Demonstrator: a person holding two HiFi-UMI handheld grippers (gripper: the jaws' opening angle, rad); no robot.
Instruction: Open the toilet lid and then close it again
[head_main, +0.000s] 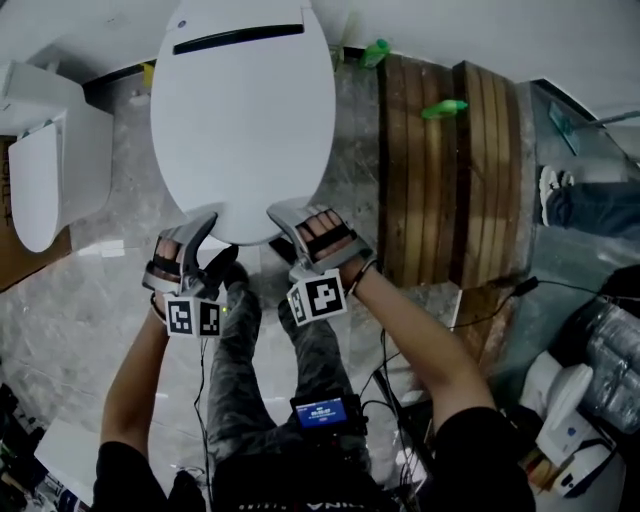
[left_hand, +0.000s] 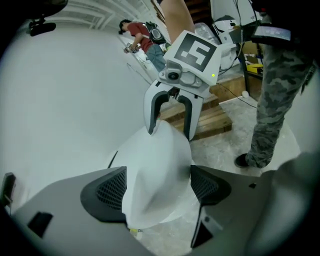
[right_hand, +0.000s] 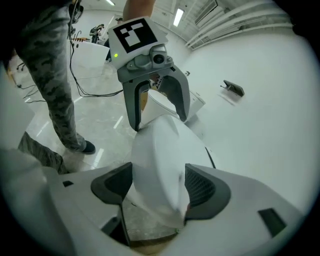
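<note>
**Both tongs on the lid's front rim**

Left tongs (head_main: 200, 232) were spread wide, the front rim of the toilet lid (head_main: 240, 110) wedged against both pads. The lid sat dead centre, its hinge at the far end. Right tongs (head_main: 290, 215) matched, wide and clamped on that same rim. Best play looked like an even, two-sided lift, arcing toward the hinge. The lid covered the bowl, so its contents couldn't be told.

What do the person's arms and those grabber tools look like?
The left gripper and right gripper are grey, each with two curved jaws, black textured pads and a white cube of black square markers. The person wears black short sleeves and camouflage trousers.
</note>
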